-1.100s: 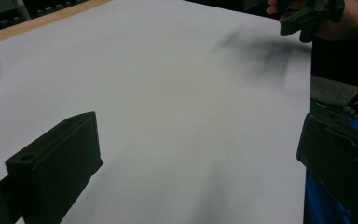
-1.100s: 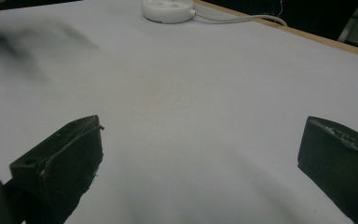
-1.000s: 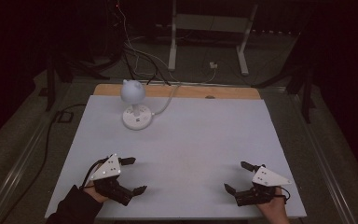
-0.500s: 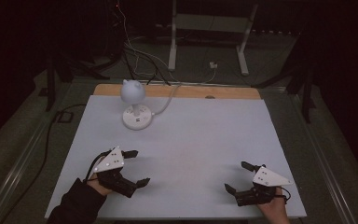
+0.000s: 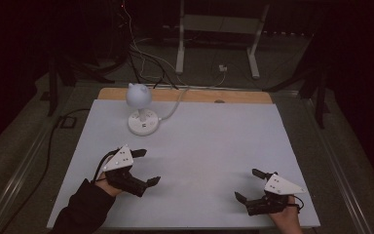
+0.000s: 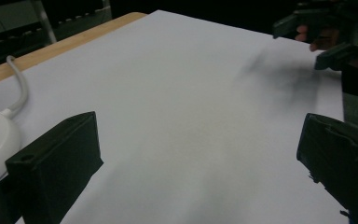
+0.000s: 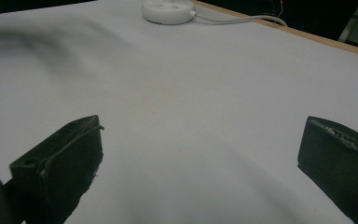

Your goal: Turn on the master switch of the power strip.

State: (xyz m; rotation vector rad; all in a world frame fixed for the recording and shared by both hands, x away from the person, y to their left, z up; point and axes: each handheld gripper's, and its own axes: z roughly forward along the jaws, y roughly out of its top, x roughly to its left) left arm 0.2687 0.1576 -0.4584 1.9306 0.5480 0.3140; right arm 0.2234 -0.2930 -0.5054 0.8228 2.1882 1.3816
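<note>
Left gripper (image 5: 147, 167): jaws spread wide, nothing between them, held over the white table (image 5: 214, 146) just short of the lamp (image 5: 141, 109). Right gripper (image 5: 254, 184): jaws also wide, empty, well apart from the lamp at the table's near edge. Lamp's round base stands near the far edge, cord (image 5: 175, 105) trailing off behind.

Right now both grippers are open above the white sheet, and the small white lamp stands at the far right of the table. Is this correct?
Not quite. In the high view the lamp stands at the far left, nearer the left gripper. Both it and the right gripper are open above the white sheet.
</note>
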